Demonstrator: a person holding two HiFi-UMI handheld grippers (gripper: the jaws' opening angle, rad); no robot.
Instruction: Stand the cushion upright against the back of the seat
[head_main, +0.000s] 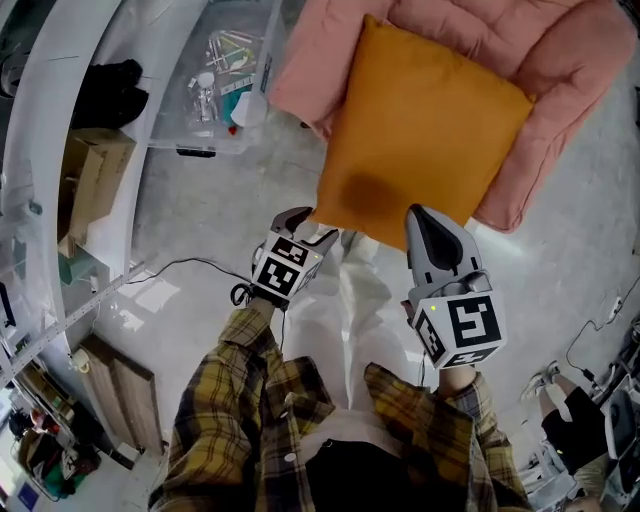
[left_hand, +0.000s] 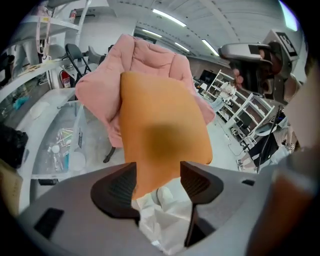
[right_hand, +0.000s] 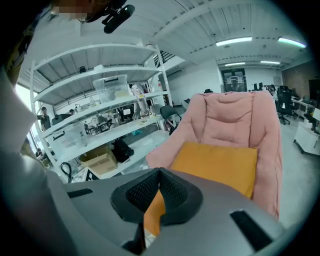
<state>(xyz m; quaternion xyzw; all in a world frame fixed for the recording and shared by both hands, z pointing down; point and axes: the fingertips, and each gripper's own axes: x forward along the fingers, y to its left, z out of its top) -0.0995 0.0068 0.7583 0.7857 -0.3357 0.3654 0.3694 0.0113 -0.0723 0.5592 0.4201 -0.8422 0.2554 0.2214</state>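
The orange square fabric cushion (head_main: 420, 140) lies tilted on the pink quilted padded chair (head_main: 565, 60), broad face up. Its far edge points into the seat towards the chair's back and its near edge hangs out past the seat front towards the person. It is so nearly square that no long axis can be told. The right tongs (right_hand: 159, 181) are pressed together on the cushion's near edge, with a fold of orange cloth pinched between the pads. The left tongs (head_main: 305, 228) stand spread at the near left corner, which shows between the pads without either pad pressing on it. The chair's raised pink sides flank the cushion to left and right, and the back rises behind it. To the left, on the grey floor (head_main: 230, 190), a clear plastic bin of small items (head_main: 215, 80) sits near the chair's edge, with white shelving (head_main: 45, 150), a cardboard box (head_main: 95, 180) and a black cable (head_main: 190, 265) further out. Bare floor lies between the person and the seat front.
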